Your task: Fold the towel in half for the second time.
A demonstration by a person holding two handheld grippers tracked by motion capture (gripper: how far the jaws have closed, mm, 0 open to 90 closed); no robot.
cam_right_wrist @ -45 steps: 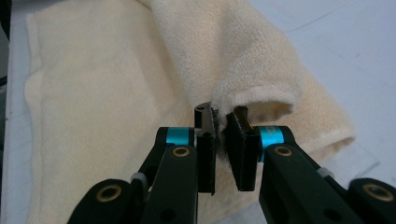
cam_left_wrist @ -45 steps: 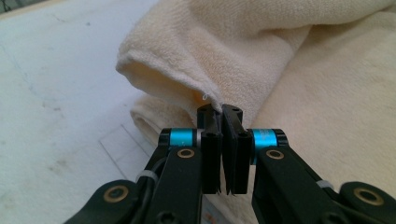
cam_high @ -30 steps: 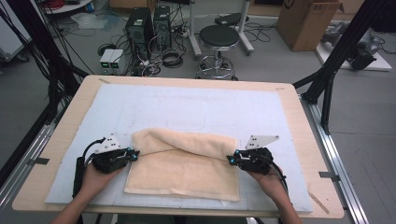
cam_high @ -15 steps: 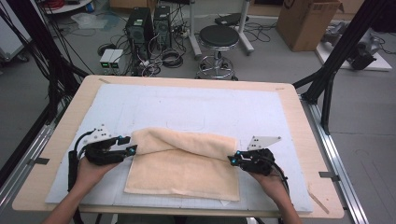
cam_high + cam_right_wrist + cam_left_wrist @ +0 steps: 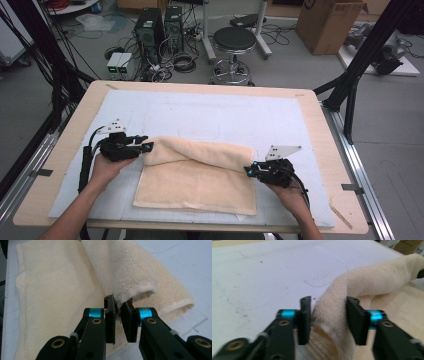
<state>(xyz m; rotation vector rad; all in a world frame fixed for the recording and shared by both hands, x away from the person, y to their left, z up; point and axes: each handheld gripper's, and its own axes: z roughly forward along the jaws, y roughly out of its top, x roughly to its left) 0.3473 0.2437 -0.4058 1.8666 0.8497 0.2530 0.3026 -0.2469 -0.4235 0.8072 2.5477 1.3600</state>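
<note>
A cream towel [image 5: 200, 175] lies on the white mat [image 5: 200, 110], its far edge folded over into a loose roll. My left gripper [image 5: 145, 146] is at the roll's left end. Seen from the left gripper view, the left gripper [image 5: 328, 317] stands open, jaws wide apart with the towel's rolled fold [image 5: 372, 282] between them. My right gripper [image 5: 248, 170] is at the roll's right end. The right gripper view shows the right gripper [image 5: 118, 312] shut on the hem of the towel [image 5: 62, 290], lifted slightly off the lower layer.
The mat covers most of a wooden table [image 5: 320, 125]. Beyond the far edge, a stool [image 5: 235, 40], computer boxes [image 5: 150, 25] and cables sit on the floor. A cardboard box [image 5: 330, 20] and black frame struts [image 5: 350, 85] stand at the right.
My left gripper has moved away from the person, up along the towel's left end to the roll. The right gripper has stayed put on the right end.
</note>
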